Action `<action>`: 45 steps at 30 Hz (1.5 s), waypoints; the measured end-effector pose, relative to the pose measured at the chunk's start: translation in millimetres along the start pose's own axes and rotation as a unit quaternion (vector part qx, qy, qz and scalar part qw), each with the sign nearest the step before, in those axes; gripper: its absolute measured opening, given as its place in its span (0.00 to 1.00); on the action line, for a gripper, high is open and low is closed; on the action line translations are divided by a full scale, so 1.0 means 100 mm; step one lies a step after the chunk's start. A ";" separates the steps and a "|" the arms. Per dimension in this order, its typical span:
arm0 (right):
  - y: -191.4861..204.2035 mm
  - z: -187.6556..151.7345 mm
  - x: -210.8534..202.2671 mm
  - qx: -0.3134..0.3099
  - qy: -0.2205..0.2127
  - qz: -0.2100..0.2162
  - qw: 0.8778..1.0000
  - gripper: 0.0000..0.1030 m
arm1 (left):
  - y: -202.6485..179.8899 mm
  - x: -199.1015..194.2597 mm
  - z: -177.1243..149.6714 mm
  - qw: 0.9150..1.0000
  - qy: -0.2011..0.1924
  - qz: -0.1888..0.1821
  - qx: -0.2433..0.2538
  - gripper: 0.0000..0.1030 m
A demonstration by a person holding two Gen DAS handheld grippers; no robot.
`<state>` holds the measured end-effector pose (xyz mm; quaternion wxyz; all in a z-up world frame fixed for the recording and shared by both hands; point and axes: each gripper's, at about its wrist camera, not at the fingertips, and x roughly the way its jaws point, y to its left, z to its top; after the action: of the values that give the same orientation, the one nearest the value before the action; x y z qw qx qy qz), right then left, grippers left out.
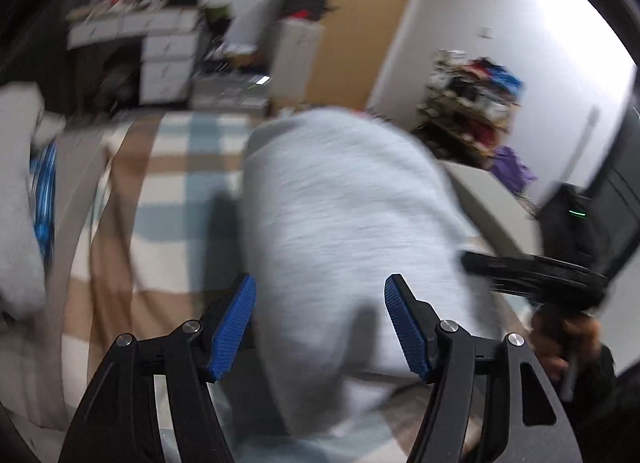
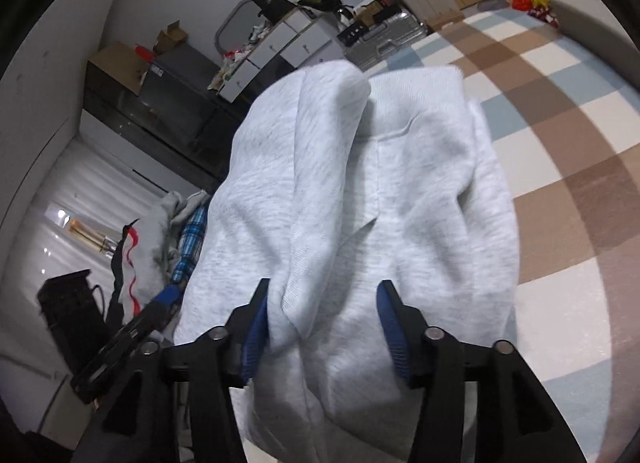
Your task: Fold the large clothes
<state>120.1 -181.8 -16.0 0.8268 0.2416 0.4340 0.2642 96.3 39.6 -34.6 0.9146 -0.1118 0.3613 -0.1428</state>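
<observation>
- On the checked bed cover (image 2: 560, 111), in blue, brown and white squares, lies the grey sweatshirt (image 2: 360, 191). It is a thick folded bundle, and its long axis runs straight away from my right tongs (image 2: 322, 287) toward the far edge of the bed.
- Beside the bundle, on its left in the right wrist view, I see a heap of other clothes (image 2: 160, 247), with a blue checked piece in it. I judge these wait for their turn.
- My right tongs are open. A raised fold of the sweatshirt stands between the two blue pads and leans on the left pad (image 2: 256, 327), but the pads do not press on it.
- My left tongs (image 1: 320, 283) are open too, with nothing held. The picture is blurred, but the cloth lies under and in front of them.
- Both tongs are at the near end of the bundle. The right one seems nearer to the loose fold, so I think the next grasp belongs to it.
- At the right edge of the left wrist view a hand (image 1: 568, 343) holds the other tool.
</observation>
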 end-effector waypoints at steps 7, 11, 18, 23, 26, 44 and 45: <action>0.04 -0.16 -0.22 0.000 0.008 0.015 1.000 0.66 | 0.16 -0.11 -0.21 0.997 0.011 -0.057 -0.048 0.60; 0.16 -0.36 -0.07 -0.031 0.049 0.046 0.997 0.65 | 0.05 -0.25 -0.36 0.996 0.040 -0.080 -0.003 0.60; 0.11 -0.37 -0.06 -0.039 0.035 0.029 0.998 0.07 | 0.21 -0.05 -0.49 0.995 0.102 -0.009 0.015 0.63; 0.01 -0.39 -0.03 -0.031 0.050 0.020 0.998 0.18 | 0.23 -0.14 -0.50 0.995 0.092 -0.043 0.010 0.63; 0.02 -0.33 -0.19 -0.027 0.025 0.036 0.999 0.48 | 0.15 -0.38 -0.43 0.991 0.058 -0.116 0.023 0.63; -0.90 0.18 0.32 0.107 0.031 0.034 0.993 0.63 | 0.53 0.60 0.24 0.976 0.072 -0.154 -0.138 0.81; -0.89 0.19 0.34 0.107 0.031 0.034 0.993 0.61 | 0.55 0.63 0.22 0.973 0.080 -0.159 -0.147 0.82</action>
<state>173.1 -229.9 -82.1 0.7727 0.3347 0.4769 0.2522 165.1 71.8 -75.4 0.8220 -0.2895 0.4275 -0.2404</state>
